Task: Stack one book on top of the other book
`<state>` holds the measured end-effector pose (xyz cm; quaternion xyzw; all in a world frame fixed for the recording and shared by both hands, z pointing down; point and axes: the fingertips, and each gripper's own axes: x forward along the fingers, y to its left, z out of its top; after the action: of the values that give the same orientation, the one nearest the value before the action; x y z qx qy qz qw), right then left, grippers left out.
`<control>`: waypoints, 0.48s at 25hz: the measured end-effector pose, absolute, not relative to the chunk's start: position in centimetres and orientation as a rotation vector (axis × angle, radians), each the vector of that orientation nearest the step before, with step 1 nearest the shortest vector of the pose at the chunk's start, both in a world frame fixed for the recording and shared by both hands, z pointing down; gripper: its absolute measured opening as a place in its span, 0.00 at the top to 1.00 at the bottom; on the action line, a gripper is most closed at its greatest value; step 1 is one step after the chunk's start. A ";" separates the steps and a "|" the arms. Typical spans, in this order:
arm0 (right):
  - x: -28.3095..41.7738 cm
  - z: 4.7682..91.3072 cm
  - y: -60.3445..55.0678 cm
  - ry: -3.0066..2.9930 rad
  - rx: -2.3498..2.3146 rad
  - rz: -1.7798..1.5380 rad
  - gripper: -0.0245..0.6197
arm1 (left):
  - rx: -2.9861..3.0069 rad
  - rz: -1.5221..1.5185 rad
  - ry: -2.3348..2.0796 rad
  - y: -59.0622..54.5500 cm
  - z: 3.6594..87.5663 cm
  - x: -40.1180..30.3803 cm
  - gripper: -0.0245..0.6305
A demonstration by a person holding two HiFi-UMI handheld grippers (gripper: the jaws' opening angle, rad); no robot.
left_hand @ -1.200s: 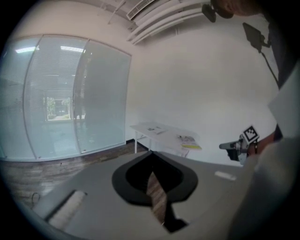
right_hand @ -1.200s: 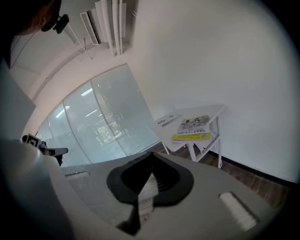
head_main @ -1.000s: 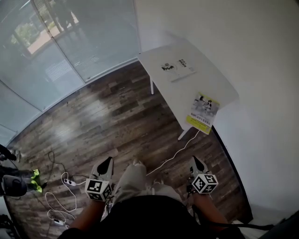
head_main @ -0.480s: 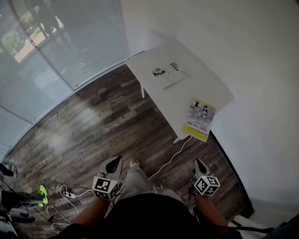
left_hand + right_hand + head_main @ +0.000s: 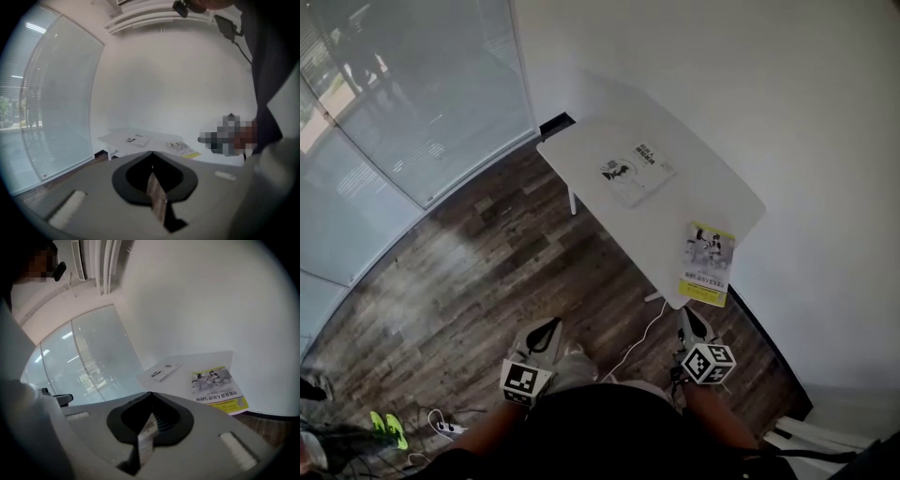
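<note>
Yellow book (image 5: 708,263): flat at near end of table (image 5: 609,220), yellow strip at end edge by near corner, long axis pointing from that edge up table.
White book (image 5: 635,172): flat toward far end, long axis across table's width, well apart from yellow one. Not yet stacked.
Left gripper (image 5: 551,324), right gripper (image 5: 689,315): low over floor, short of table, both clenched, nothing between jaws.
White table against white wall (image 5: 769,103). Dark plank floor (image 5: 487,262), white cable (image 5: 639,334) trailing below near corner. Glass wall (image 5: 412,94) at left.
</note>
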<state>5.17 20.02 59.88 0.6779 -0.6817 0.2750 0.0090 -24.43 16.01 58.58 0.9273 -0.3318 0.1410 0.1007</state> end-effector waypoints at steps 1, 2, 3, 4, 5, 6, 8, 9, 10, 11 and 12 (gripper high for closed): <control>5.1 59.8 19.3 -2.105 2.146 0.850 0.96 | 2.750 0.413 -0.959 14.9 58.3 -24.6 0.95; 5.1 59.8 18.7 -2.079 2.178 0.842 0.96 | 2.762 0.416 -0.936 13.9 58.0 -24.7 0.95; 5.0 59.8 18.1 -2.052 2.212 0.836 0.96 | 2.776 0.422 -0.909 12.8 57.9 -24.9 0.95; 5.0 59.9 17.7 -2.024 2.245 0.831 0.96 | 2.789 0.426 -0.880 11.9 57.9 -25.0 0.95; 4.8 59.8 17.3 -2.000 2.270 0.825 0.96 | 2.800 0.424 -0.855 11.0 57.8 -25.1 0.95; 4.6 59.6 17.1 -1.983 2.285 0.813 0.96 | 2.808 0.418 -0.839 10.1 57.7 -25.2 0.95; 4.4 58.7 16.7 -1.967 2.285 0.767 0.96 | 2.814 0.399 -0.834 8.1 57.4 -25.5 0.95; 4.5 58.2 16.6 -1.960 2.286 0.747 0.96 | 2.810 0.386 -0.841 7.2 57.3 -25.6 0.95; 4.9 57.8 16.6 -1.947 2.299 0.740 0.96 | 2.804 0.374 -0.849 6.5 57.2 -25.5 0.95; 5.6 57.5 16.7 -1.926 2.327 0.747 0.96 | 2.798 0.362 -0.854 5.9 57.1 -25.3 0.95; 6.4 57.4 16.7 -1.899 2.365 0.757 0.96 | 2.793 0.347 -0.857 5.4 57.0 -24.9 0.95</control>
<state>6.36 16.67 57.41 0.7564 -0.6075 0.2421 0.0078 -24.93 5.44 57.02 0.9446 -0.2898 0.1173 0.0995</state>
